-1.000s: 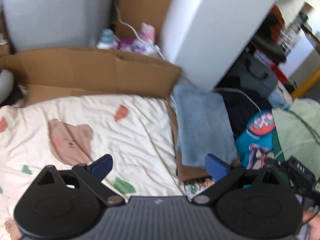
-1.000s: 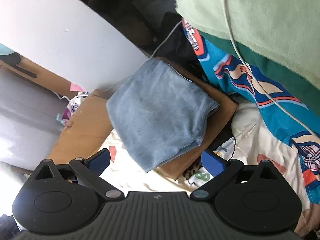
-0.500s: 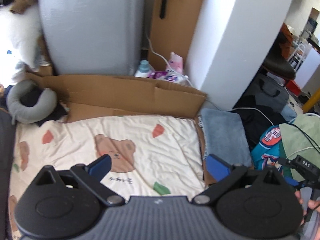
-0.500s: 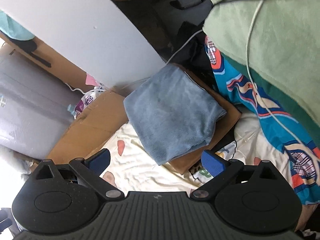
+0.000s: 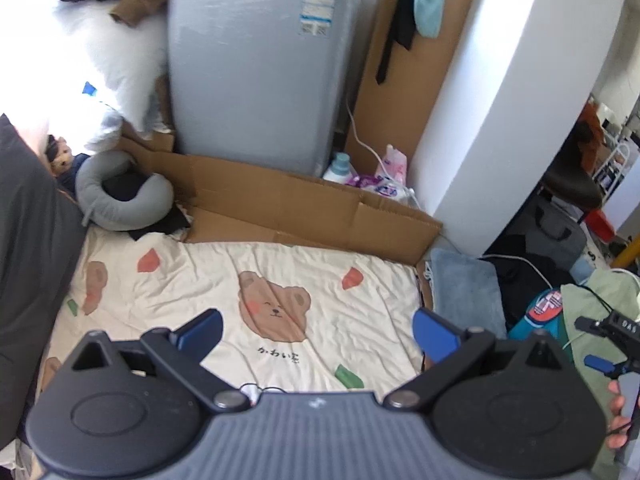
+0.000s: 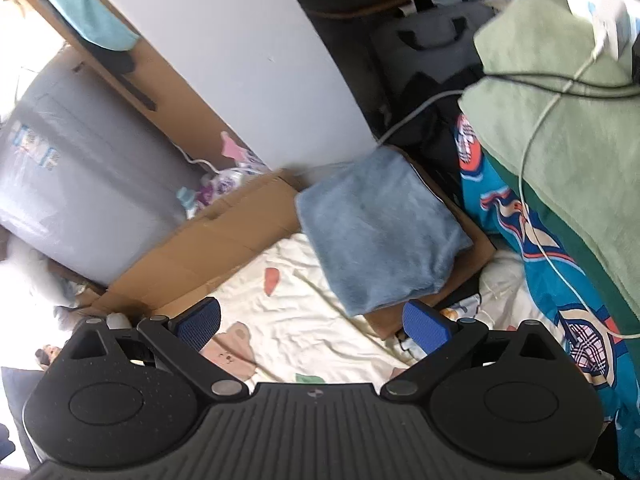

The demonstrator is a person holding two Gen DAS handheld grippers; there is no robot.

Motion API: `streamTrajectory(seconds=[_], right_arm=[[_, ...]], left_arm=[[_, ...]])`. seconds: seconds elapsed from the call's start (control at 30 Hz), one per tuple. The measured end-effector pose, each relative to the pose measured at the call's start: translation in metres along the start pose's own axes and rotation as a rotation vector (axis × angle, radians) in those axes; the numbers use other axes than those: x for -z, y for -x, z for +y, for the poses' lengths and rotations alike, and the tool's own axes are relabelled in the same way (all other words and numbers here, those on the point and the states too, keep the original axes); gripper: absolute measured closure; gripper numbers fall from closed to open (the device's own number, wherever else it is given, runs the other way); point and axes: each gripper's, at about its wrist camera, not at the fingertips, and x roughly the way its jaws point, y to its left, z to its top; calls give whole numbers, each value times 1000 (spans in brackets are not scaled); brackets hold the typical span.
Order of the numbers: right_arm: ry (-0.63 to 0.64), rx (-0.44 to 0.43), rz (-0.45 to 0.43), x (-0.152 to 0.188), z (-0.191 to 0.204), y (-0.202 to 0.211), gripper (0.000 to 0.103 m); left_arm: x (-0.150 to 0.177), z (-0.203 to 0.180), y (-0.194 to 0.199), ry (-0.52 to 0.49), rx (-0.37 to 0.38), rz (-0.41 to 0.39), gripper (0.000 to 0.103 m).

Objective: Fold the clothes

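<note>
L gripper [image 5: 316,330]: jaws wide apart, nothing between the blue pads [image 5: 434,338]. Held high above the bed, looking down and fwd onto the cream bear-print sheet [image 5: 224,280]. R gripper [image 6: 312,322]: also spread wide, empty, tilted; it looks across the sheet's right edge. In the left wrist view, part of the R unit and some fingers [image 5: 616,402] of the person's hand on it show at far right.

Outward from L: sheet lies flat but wrinkled, bear motif just ahead of the pads. Flattened cardboard [image 5: 304,208] runs along the far edge of the sheet. Folded blue garment [image 5: 466,294] sits to the right, on a cardboard piece beside the sheet; in the right wrist view the same garment [image 6: 380,232] lies just beyond the R pads, not touched. Grey neck pillow [image 5: 120,200] at far left of the sheet. Grey washing machine [image 5: 256,64] behind the cardboard; white pillar [image 5: 500,92] to its right. Pile of clothes on the right: pale green fabric [image 6: 560,128] over a teal printed piece [image 6: 516,224], white cable [image 6: 536,184] draped over them.

Vs 1.0 s ago: L gripper has risen and pulled back. Then the sheet filled the view; now the whole sheet, neck pillow and machine front are in view. R gripper has backed off too; the blue garment looks smaller and sits further right. Both jaws unchanged, still apart. Garment has not moved.
</note>
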Motion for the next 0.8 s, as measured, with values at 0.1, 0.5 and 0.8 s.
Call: streamTrajectory(seconds=[0.1, 0.5, 0.8], right_arm=[[24, -15, -6, 6, 17, 13, 2], [215, 27, 32, 44, 85, 44, 2], [287, 5, 61, 64, 109, 42, 2]], left_arm=[[10, 13, 15, 11, 4, -14, 1], [56, 67, 36, 71, 21, -11, 1], [78, 79, 20, 101, -6, 21, 1]])
